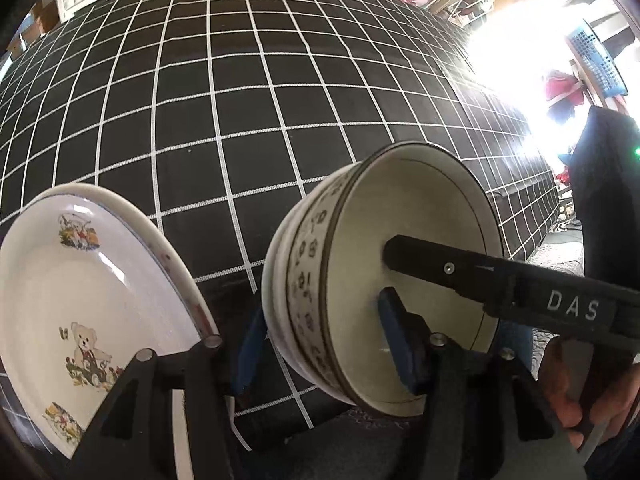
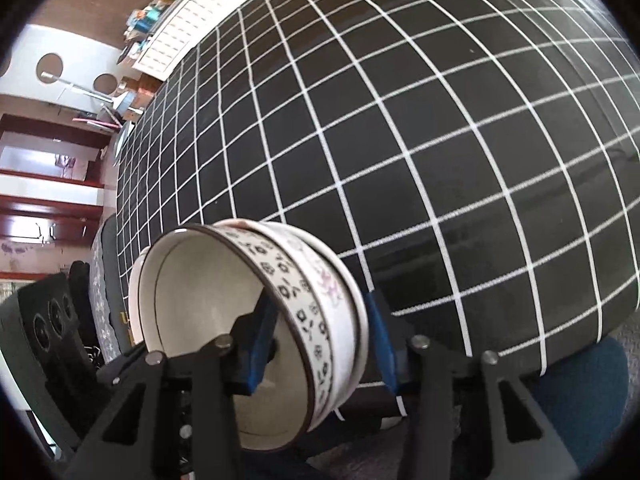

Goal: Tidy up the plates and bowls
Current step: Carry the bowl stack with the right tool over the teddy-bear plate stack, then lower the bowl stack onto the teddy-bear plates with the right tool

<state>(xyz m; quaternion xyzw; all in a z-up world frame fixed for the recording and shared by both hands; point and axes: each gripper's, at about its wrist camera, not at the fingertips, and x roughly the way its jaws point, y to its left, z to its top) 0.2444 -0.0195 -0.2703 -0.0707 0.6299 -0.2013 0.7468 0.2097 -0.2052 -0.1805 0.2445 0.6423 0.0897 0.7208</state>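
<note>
2 tools work on 1 stack of bowls here, each straddling the wall from its own side. In the left wrist view, from left to right: a pair of stacked plates [image 1: 80,304] printed with a teddy bear and small cartoon scenes sits at 8 o'clock, on the black white-gridded cloth of the surface [image 1: 240,100]. The bowl stack [image 1: 400,280] fills 5 o'clock, a bowl with a dark flower-pattern band nested in a plainer one. The left tool [image 1: 324,344] has 1 blue pad outside the wall and 1 inside the cavity; whether the pads actually press, I cannot tell. The other tool's black finger reaches into the bowl from 3 o'clock.

In the right wrist view the same bowl stack [image 2: 256,320] lies at 7 o'clock, and the right tool [image 2: 320,344] has its pads either side of the near wall, seemingly clamped on the double rim, though contact on the outer pad is not certain.

Risks, as I judge them: with 2 grips on 1 stack, uneven pulls could twist it out of a pad or separate the nested bowls, and glazed ware slips easily. The stack stands near the surface's front edge, so a slip could send it off. A swing leftward could knock the plates.

Readable writing: "DAS" in white letters on the right tool's finger.
</note>
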